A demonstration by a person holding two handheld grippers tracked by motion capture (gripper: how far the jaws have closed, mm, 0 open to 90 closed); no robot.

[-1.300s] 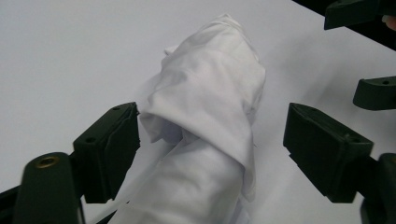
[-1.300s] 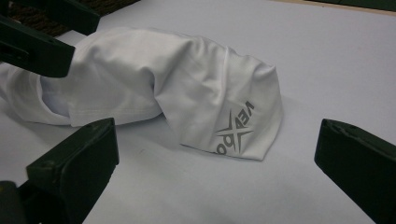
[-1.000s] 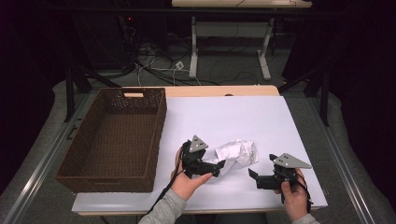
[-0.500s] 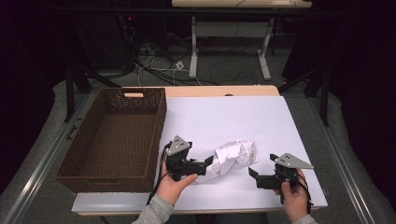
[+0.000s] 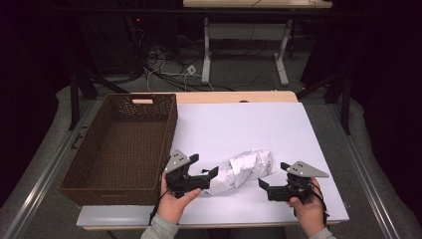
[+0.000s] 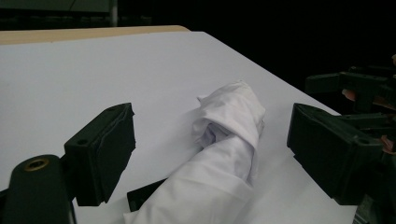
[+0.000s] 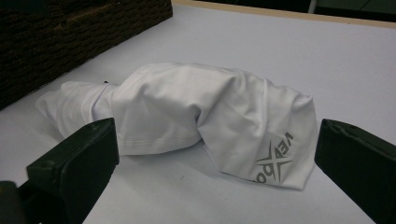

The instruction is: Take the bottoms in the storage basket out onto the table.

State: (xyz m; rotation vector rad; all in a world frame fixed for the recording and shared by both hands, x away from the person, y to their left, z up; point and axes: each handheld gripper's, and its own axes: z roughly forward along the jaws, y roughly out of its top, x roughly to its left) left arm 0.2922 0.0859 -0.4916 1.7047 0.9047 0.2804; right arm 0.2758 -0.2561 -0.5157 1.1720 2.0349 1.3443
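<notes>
Room: dark all round you; past the far edge stand the legs of a pale desk (image 5: 244,55) with loose cables (image 5: 164,69) on the grey floor (image 5: 323,124)
Bench: a white sheet covers the bench (image 5: 239,124) in front of you; a strip of bare wood shows along its far edge
Basket: the brown wicker basket (image 5: 122,144) sits on the left part of the bench, just beside the sheet's left edge
Cloth: the crumpled white cloth (image 5: 246,168) lies near your edge of the bench, between your two hands; grey lettering shows on one end
Left tongs: your left tongs (image 5: 215,172) have just been closing; the jaws stand wide, the cloth's near end between them, pads not pressing
Right tongs: your right tongs (image 5: 261,185) point at the cloth, jaws spread wide, holding nothing
</notes>
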